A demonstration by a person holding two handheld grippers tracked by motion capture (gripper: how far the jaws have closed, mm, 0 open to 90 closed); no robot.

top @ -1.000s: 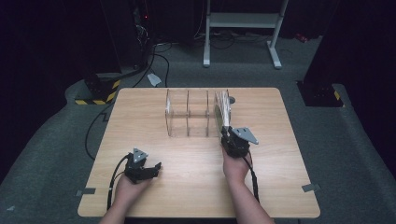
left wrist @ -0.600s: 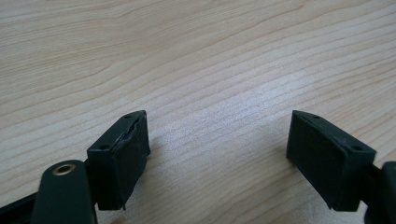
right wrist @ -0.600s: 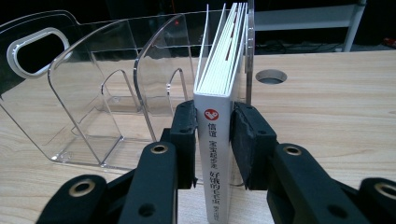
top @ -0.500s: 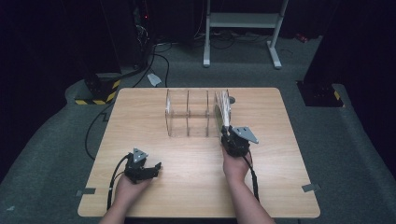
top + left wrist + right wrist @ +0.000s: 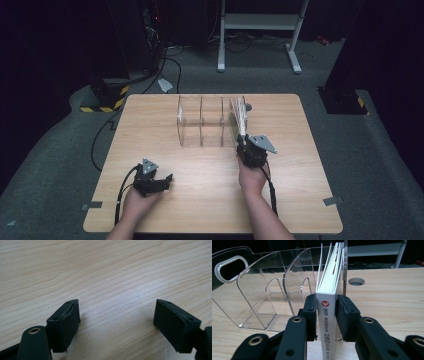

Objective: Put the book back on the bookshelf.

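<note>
left gripper resting on the desk well left of the clear rack, fingers wide apart, empty. right gripper clamped on the upright book spine, standing in rack's rightmost slot, long axis vertical.

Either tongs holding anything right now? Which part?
The right tongs clamp a white book by its spine edge, low down, as it stands in the clear rack's end slot. The left tongs are open over bare table, holding nothing.

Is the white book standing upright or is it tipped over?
Upright. The white book stands on its edge in the clear rack, spine facing the camera, and the right gripper presses both pads on it.
</note>
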